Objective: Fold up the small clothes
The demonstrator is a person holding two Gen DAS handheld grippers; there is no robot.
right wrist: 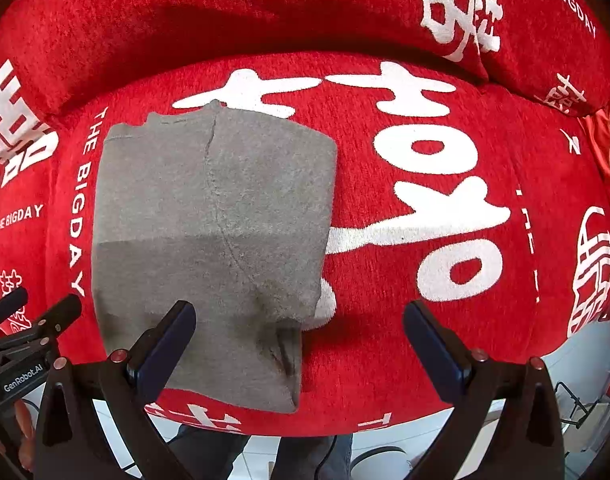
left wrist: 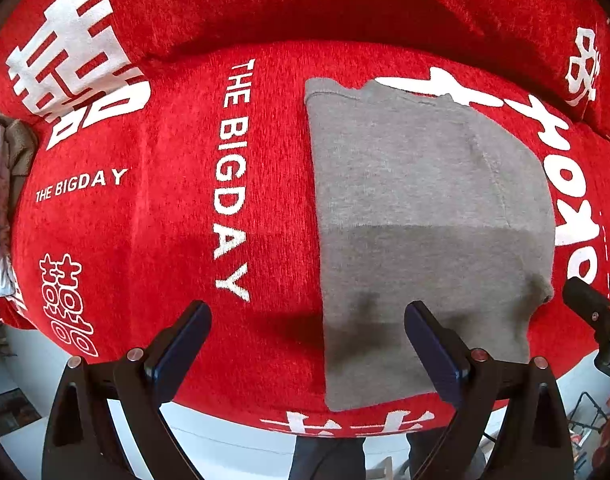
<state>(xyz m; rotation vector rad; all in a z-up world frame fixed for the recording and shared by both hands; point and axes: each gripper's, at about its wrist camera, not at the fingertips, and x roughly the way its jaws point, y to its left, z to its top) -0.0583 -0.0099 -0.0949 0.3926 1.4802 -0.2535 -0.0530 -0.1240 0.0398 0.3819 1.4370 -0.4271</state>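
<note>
Red cushion cover [left wrist: 153, 220] with white lettering spans scene. One grey garment [left wrist: 421, 216], folded flat on it, long axis near-to-far, collar end far. Two tongs: left tongs [left wrist: 307, 344] spread apart, empty; right tongs [right wrist: 299, 344] likewise apart, holding nothing.
</note>
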